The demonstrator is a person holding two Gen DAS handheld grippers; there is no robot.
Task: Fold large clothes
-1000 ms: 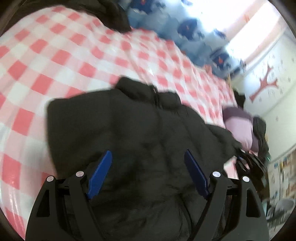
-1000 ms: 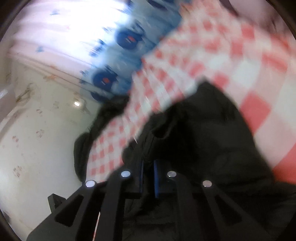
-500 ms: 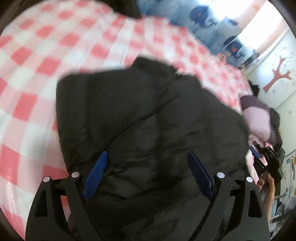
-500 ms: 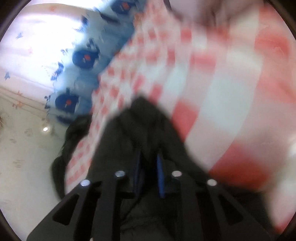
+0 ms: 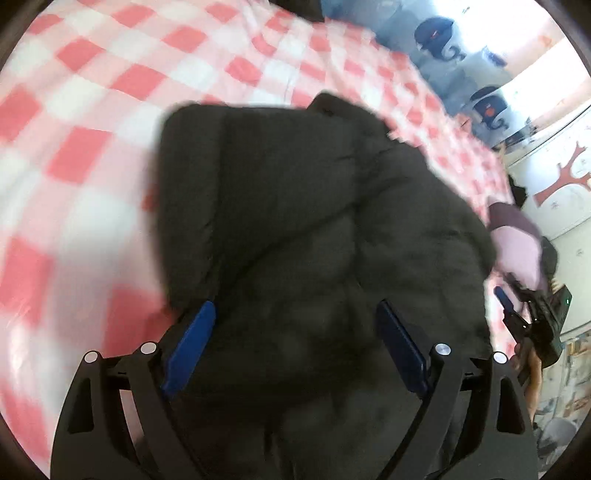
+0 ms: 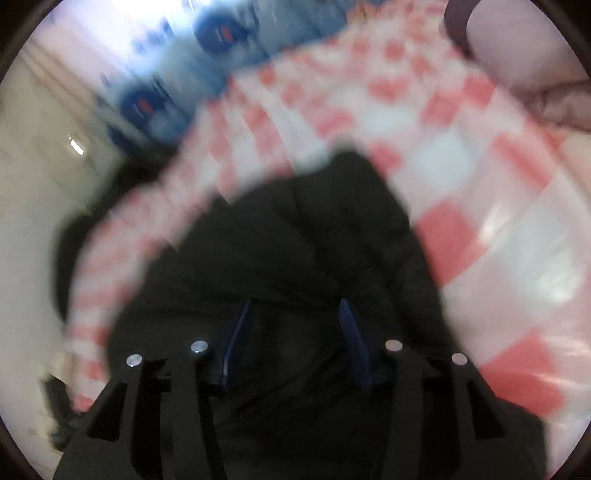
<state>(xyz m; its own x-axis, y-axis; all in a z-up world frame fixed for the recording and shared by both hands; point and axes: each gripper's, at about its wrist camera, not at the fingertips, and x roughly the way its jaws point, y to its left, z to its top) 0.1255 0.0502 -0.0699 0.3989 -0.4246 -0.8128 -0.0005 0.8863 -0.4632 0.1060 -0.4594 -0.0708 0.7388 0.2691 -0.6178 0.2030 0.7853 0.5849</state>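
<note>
A black padded jacket (image 5: 314, 221) lies folded on the red and white checked bed cover (image 5: 92, 110). My left gripper (image 5: 295, 306) hovers over the jacket's near part, open wide, with only the fabric's surface below its blue pads. In the right wrist view, which is blurred, the jacket (image 6: 295, 240) fills the lower middle. The jaws of my right gripper (image 6: 293, 306) are opening just over a fold of the jacket, and the pads do not press on it. The right gripper (image 5: 513, 317) also shows at the jacket's right edge in the left wrist view, with a hand behind it.
A pink and purple garment (image 5: 517, 240) lies on the bed to the right of the jacket. Blue patterned curtains (image 5: 436, 29) hang behind the bed. Another dark garment (image 6: 74, 240) lies off the bed's far left edge. The checked cover (image 6: 480, 221) stretches away on both sides.
My right gripper was shut on a fold of the jacket and its jaws have come apart, letting it go. My left gripper has sunk closer to the jacket, staying open.
</note>
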